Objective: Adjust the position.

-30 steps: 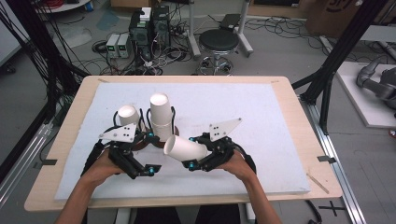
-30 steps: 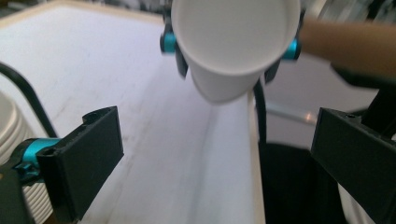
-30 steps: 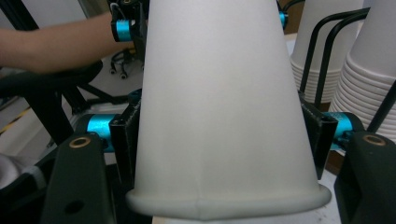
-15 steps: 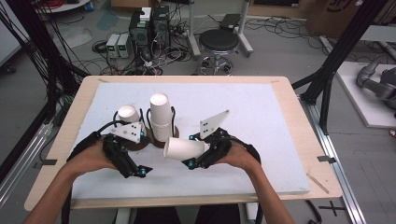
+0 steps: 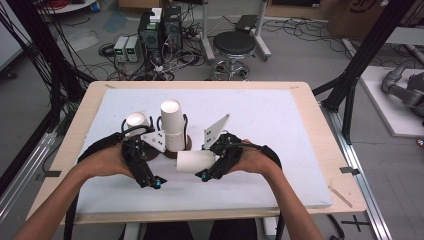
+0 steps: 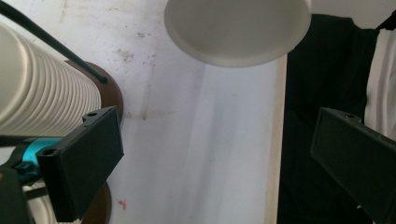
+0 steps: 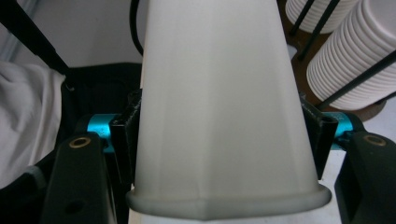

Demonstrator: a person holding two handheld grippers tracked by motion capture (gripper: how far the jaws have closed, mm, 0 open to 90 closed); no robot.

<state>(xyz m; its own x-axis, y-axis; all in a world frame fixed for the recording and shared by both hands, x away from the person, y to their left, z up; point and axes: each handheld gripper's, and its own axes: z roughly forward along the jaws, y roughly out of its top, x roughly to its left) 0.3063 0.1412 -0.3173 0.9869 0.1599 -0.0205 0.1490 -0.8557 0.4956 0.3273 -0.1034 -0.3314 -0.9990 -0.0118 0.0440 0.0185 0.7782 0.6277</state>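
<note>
Black stool (image 5: 241, 44) beyond table (image 5: 310, 120)

Both forearms reach in low; the left gripper (image 5: 150, 177) gapes empty, while the right gripper (image 5: 207, 167) seems clamped tight.

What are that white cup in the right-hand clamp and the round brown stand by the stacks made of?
The cup looks like matte white paper: a rolled rim and faint lengthwise creases where the right gripper squeezes it. The round stand looks like dark wood, though stained plastic is possible.

No text, label, brand, number or sign can be read on the cups, the grippers or the table.
</note>
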